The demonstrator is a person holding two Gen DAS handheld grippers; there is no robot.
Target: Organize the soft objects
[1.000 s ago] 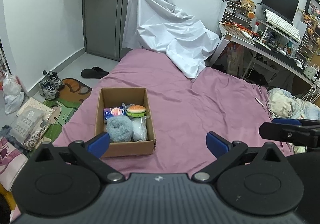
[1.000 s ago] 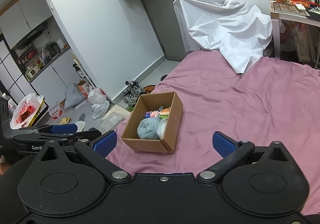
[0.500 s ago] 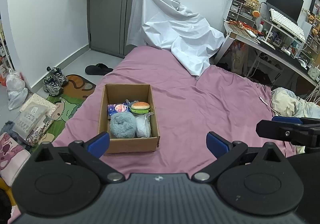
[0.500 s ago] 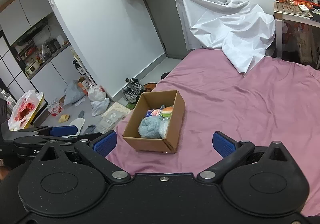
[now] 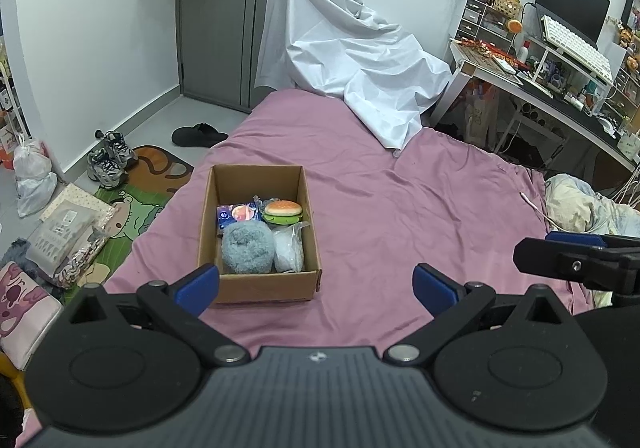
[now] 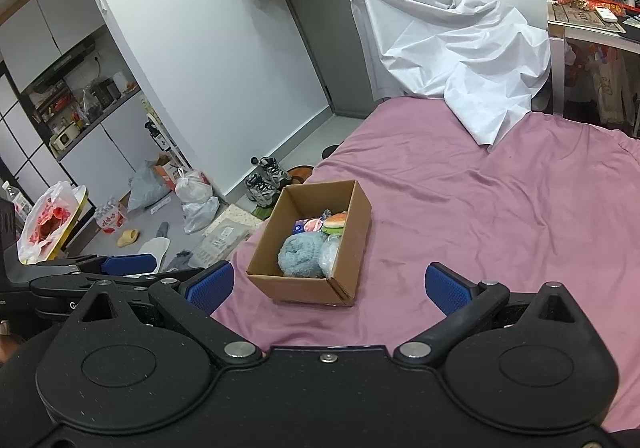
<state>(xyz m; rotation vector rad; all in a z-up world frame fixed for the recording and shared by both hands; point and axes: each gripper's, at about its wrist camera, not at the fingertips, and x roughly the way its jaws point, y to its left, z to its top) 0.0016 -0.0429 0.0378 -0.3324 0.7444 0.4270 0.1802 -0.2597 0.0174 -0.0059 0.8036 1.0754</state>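
An open cardboard box [image 5: 260, 288] [image 6: 344, 280] sits on the purple bedsheet near the bed's left edge. Inside lie a fluffy grey-blue plush [image 5: 248, 250] [image 6: 300, 254], a toy hamburger [image 5: 283, 211] [image 6: 336, 220], a blue packet [image 5: 236, 215] and a clear plastic bag [image 5: 288, 248]. My left gripper [image 5: 316, 284] is open and empty, held back from and above the box. My right gripper [image 6: 328, 282] is open and empty, to the right of the left one; it also shows at the right edge of the left wrist view [image 5: 576, 260].
A white sheet [image 5: 352, 59] drapes over something at the bed's far end. A cluttered desk [image 5: 560, 59] stands at the right. Shoes [image 5: 110, 157], bags and a mat lie on the floor left of the bed. Crumpled bedding [image 5: 580, 203] lies at the right.
Both grippers have drawn back and risen slightly, so the box sits a little farther off in both views. The box contents have not moved. Both grippers stay open.
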